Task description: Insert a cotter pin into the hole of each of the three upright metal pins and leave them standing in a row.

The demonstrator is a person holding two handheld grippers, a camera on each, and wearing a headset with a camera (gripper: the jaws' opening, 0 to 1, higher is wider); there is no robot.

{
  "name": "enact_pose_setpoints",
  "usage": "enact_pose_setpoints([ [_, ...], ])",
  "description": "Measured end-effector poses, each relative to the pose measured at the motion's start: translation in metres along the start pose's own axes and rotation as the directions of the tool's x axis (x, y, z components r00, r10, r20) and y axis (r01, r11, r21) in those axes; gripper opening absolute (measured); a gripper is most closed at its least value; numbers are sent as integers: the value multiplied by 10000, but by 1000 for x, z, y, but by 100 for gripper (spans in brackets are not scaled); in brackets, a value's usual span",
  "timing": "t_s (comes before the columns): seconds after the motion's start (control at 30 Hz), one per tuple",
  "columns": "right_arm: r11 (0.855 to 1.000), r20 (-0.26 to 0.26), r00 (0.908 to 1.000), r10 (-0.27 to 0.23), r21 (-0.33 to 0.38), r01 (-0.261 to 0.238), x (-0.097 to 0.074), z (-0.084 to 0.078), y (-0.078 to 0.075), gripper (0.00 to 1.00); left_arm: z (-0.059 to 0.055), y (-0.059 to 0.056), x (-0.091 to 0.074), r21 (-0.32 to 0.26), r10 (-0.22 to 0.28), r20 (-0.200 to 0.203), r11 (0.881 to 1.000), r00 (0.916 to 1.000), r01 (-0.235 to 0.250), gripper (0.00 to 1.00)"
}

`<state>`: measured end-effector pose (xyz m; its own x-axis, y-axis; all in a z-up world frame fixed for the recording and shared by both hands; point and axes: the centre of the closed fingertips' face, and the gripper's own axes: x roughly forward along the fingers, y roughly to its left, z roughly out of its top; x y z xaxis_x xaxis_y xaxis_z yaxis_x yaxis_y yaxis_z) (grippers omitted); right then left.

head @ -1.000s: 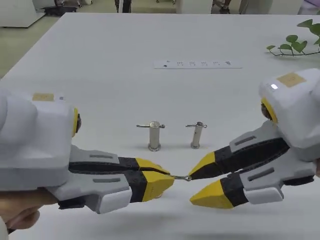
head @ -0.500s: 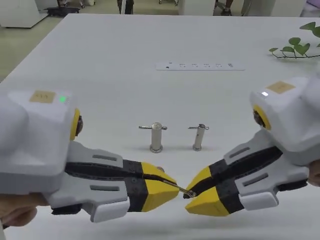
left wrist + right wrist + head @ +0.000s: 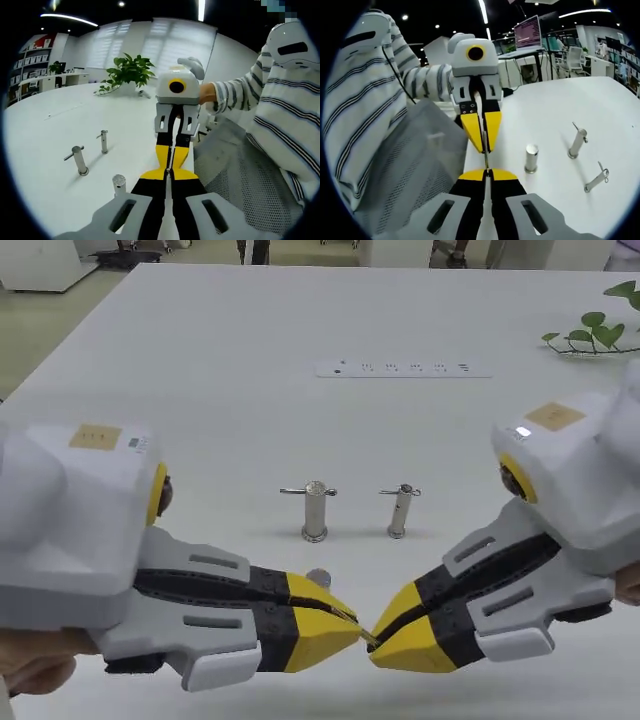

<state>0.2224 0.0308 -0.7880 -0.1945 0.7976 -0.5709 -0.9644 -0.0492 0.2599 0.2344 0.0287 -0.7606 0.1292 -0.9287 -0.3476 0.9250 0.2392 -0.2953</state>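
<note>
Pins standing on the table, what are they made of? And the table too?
The standing pins look like steel or a similar metal: silvery grey, with a bright shine down the side. The table has a smooth, dull white top, maybe laminate or painted board. The pictures can't settle which.

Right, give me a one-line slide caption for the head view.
Left gripper and right gripper pinch one cotter pin tip to tip beside the bare metal pin; two fitted pins stand behind.
</note>
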Motion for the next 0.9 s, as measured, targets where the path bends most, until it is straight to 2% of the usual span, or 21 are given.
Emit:
enact_pose_setpoints([
  [0.27,9970,-596,9976,-362,-710,319,-3,-2,-6,3,2,4,3,-80,218,195,9997,9996,-216,1],
  [0.33,9901,-766,9946,-704,-1268,603,-4,-2,-12,3,1,7,3,-28,340,212,9994,9992,-339,1],
  [0.53,9877,-1119,9878,-1081,-1252,939,-4,-1,-19,3,3,16,1,264,799,316,9964,9963,-807,3],
  [0.67,9875,-1325,9834,-1243,-1129,1096,-7,-1,-24,3,10,30,-3,717,1467,648,9859,9871,-1512,14],
  [0.73,9840,-1609,9760,-1464,-1246,1271,-10,-4,-29,3,12,36,-5,935,1760,749,9787,9815,-1827,22],
  [0.8,9755,-2036,9632,-1757,-1674,1425,-14,-11,-36,3,9,44,-7,757,2126,699,9731,9746,-2177,30],
  [0.83,9759,-2098,9607,-1820,-1585,1502,-14,-12,-38,3,8,47,-7,792,2260,627,9698,9721,-2306,34],
  [0.87,9750,-2184,9574,-1890,-1578,1565,-15,-14,-41,3,3,55,-8,1154,2631,425,9570,9638,-2663,36],
  [0.9,9735,-2307,9529,-1967,-1617,1618,-15,-16,-44,3,1,58,-9,1337,2775,314,9509,9602,-2791,37],
])
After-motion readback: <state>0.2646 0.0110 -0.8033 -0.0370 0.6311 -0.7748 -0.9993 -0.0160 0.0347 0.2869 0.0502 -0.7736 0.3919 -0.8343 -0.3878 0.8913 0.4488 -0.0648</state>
